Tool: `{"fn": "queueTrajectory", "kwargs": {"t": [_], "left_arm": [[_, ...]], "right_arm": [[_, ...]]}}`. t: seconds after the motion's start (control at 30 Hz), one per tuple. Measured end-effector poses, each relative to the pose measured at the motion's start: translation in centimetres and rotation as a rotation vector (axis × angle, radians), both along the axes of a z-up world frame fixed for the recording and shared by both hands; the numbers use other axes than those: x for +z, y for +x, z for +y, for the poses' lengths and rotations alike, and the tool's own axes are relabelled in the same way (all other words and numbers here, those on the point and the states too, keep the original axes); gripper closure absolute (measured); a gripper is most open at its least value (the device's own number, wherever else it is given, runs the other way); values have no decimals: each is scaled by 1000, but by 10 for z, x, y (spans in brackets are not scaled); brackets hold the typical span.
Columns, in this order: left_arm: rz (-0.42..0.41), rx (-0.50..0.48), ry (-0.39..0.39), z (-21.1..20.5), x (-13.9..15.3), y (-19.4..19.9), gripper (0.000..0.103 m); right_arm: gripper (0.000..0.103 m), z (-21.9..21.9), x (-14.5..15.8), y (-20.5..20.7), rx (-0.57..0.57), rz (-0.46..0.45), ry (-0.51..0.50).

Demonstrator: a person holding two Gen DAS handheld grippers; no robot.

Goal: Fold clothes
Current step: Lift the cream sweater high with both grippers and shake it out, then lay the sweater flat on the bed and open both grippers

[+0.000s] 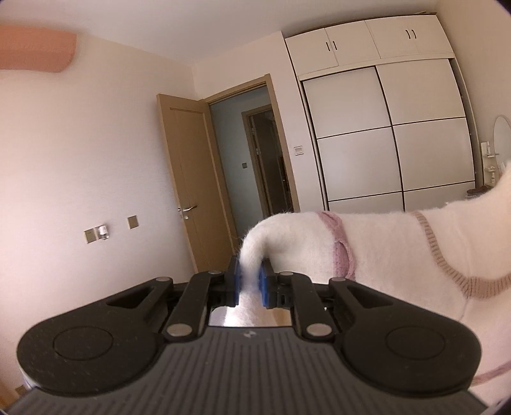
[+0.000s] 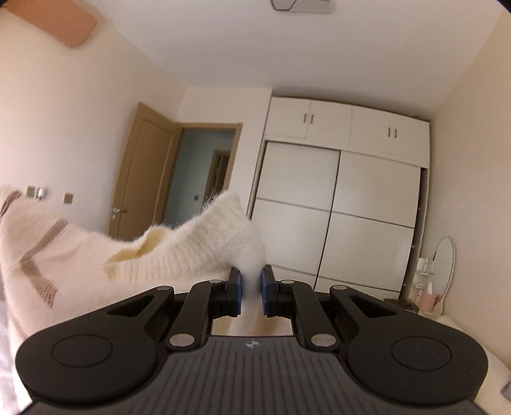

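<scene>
Bedroom wardrobe (image 1: 389, 134) behind lifted sweater (image 1: 399, 242)

Fuzzy white knit sweater (image 1: 383, 242) with ribbed pink trim, matt black plastic left gripper (image 1: 250, 282), smooth wooden door (image 1: 194, 188), glossy white wardrobe (image 1: 383, 134)

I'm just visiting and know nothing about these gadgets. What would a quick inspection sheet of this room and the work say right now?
Surface: no folding surface seen in either view.
Job's things: one fluffy white sweater with pinkish-brown trim, held up in the air and stretched between the two grippers.
Clutter: small toiletries and a pink cup by an oval mirror.
Grippers: left gripper pinches a bunched bit of the knit; right gripper pinches a ribbed edge.
Cables: nothing seen.
Surroundings: white wardrobe with sliding doors, open wooden door, wall air conditioner under a pink cover, ceiling light.
</scene>
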State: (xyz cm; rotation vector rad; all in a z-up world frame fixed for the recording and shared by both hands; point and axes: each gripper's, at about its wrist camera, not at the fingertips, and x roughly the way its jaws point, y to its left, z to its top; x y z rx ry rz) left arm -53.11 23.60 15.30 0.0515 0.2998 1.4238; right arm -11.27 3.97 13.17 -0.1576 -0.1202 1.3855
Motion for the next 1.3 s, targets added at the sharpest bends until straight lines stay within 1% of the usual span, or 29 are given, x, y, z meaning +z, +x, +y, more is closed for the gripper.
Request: {"fn": "queueTrajectory", "kwargs": {"t": [0.07,0.13,0.17,0.2,0.23,0.27,0.3,0.33,0.37,0.4,0.43,0.5,0.6,0.7,0.73,0.8,0.87,0.9,0.97,1.0,1.03,1.1,1.13,1.23,1.3], "left_arm": [[14,-15,-44,52,-10,9,91],[27,-31,-88,103,-19,19,88],[41,-37,-117,132,-27,25,84],[66,-35,-160,166,-42,34,74],[87,-24,-205,201,-61,44,66],[114,-23,-253,230,-82,52,63],[153,-22,-304,254,-102,59,61],[186,-23,-351,273,-122,63,63],[210,-31,-391,281,-140,62,63],[234,-39,-430,290,-159,62,63],[249,-50,-471,294,-176,59,59],[239,-81,-563,289,-210,44,53],[190,-95,-769,271,-266,23,53],[140,-98,-962,252,-309,1,54],[144,-107,-1006,240,-319,-2,55],[171,-132,-1062,215,-335,7,55],[181,-175,-1096,191,-339,21,55],[184,-197,-1109,180,-340,29,54],[194,-231,-1117,157,-341,39,54],[199,-245,-1119,148,-342,45,54],[200,-260,-1124,141,-343,51,54],[203,-280,-1129,127,-348,62,54],[205,-287,-1130,120,-350,67,54],[209,-309,-1132,99,-357,83,53],[213,-319,-1133,86,-362,93,53]], "right_arm": [[93,39,0,-7,-15,13,-2],[92,95,-6,-6,-30,58,-39],[92,124,-11,-5,-44,85,-69],[88,160,-23,2,-78,122,-133],[55,196,-36,8,-111,160,-198],[34,232,-48,15,-145,197,-263],[16,264,-61,21,-179,234,-325],[18,286,-78,28,-216,270,-377],[19,303,-93,33,-250,307,-425],[19,307,-104,36,-273,345,-458],[18,309,-116,39,-293,384,-484],[15,292,-142,41,-309,459,-506],[14,240,-196,45,-364,581,-606],[15,178,-256,43,-411,742,-714],[16,157,-276,40,-421,800,-749],[18,124,-312,29,-431,888,-840],[21,93,-346,16,-439,961,-928],[22,83,-356,5,-443,943,-965],[23,62,-373,-11,-446,872,-1039],[27,58,-379,-16,-440,838,-1068],[37,54,-385,-22,-429,802,-1091],[45,48,-394,-35,-389,719,-1104],[46,46,-399,-41,-365,675,-1111],[49,51,-418,-59,-266,505,-1134],[49,56,-431,-71,-231,372,-1154]]}}
